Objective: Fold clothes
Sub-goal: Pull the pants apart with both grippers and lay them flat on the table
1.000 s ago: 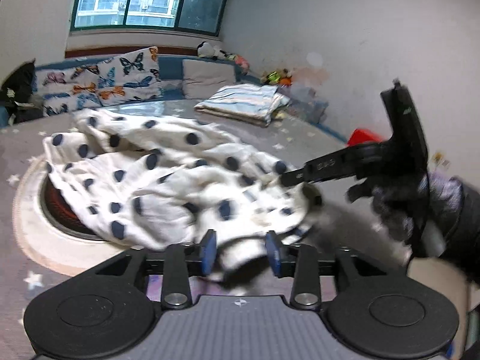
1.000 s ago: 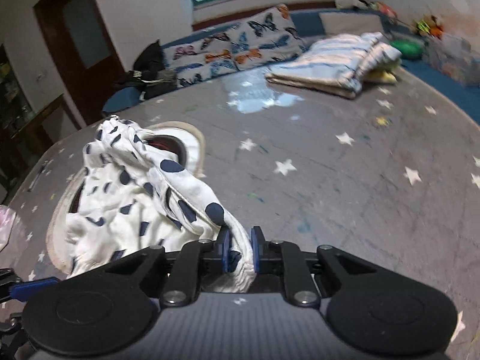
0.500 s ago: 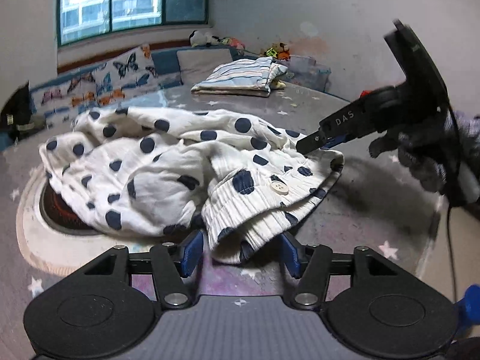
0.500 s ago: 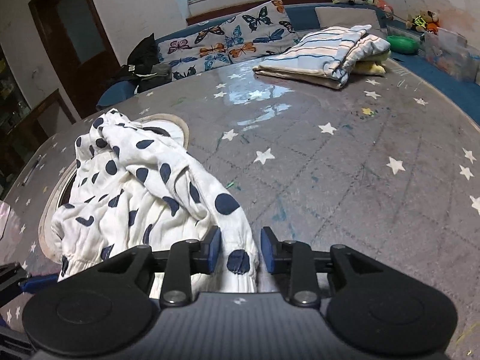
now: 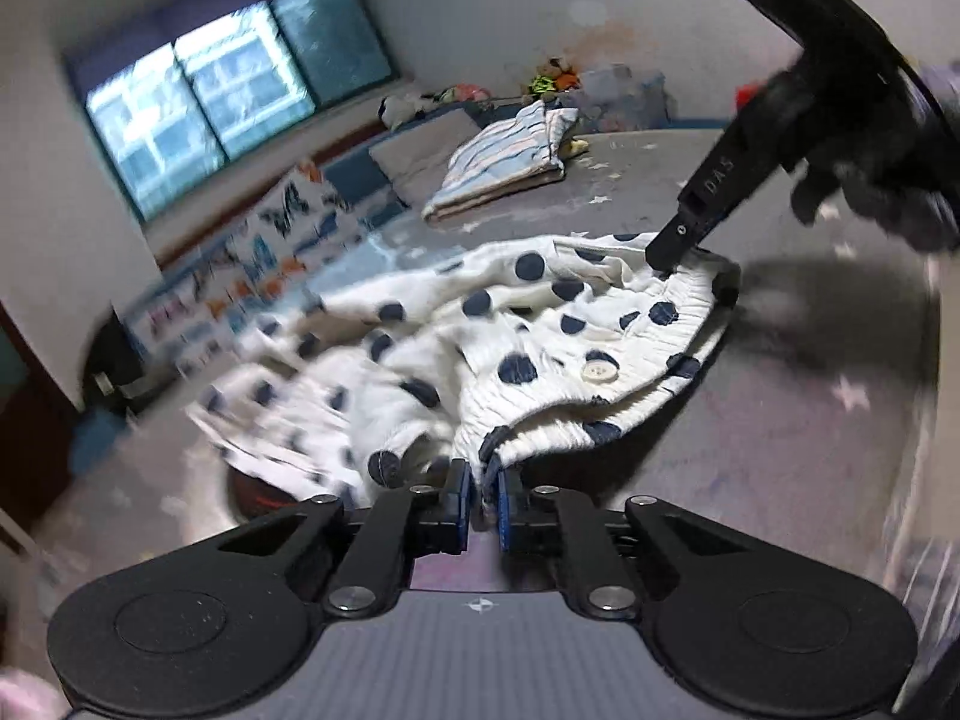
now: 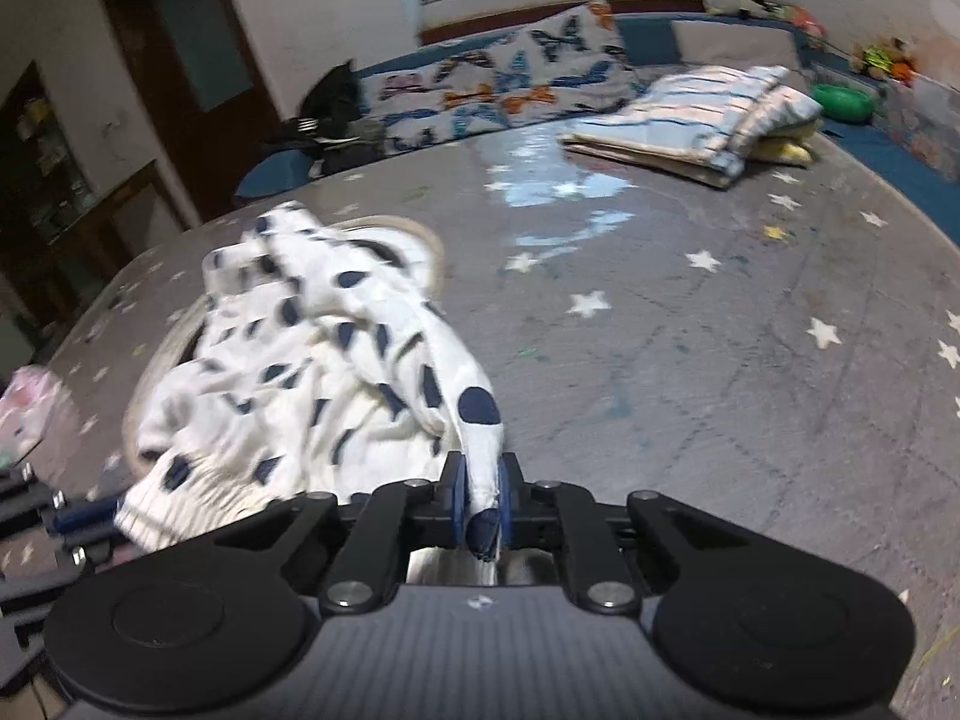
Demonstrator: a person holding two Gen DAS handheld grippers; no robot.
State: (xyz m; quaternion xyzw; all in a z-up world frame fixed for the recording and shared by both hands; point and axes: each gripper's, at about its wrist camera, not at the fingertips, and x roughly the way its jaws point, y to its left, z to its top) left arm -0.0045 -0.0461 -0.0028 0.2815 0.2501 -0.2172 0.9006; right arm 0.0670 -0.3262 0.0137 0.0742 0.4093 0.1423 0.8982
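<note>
The left gripper has its blue-padded fingers drawn close together on the ribbed edge of a white polka-dot garment, the hem pinched just ahead of the pads and rising away from them. Beyond those fingers the cloth spreads in a rumpled heap over the grey star-printed surface, with a pale button showing on the ribbed band ahead and to the right of the tips. To the left of the fingers the fabric is motion-blurred and drapes over a round pale-rimmed mat. Far ahead of the fingers lies a folded striped cloth, and beyond it a butterfly-print cushion under a window. At the garment's far right corner the right gripper, seen from outside, presses its dark tip onto the cloth, held by a hand in a dark glove. In the right wrist view the right gripper is clamped on a twisted strip of the same garment — the strip runs between the blue pads and a dotted end hangs out behind them. The rest of the garment lies bunched ahead and to the left of these fingers, partly over the round mat. Ahead and to the right of them the star-printed surface is bare up to the striped cloth — a green object sits just past it.
</note>
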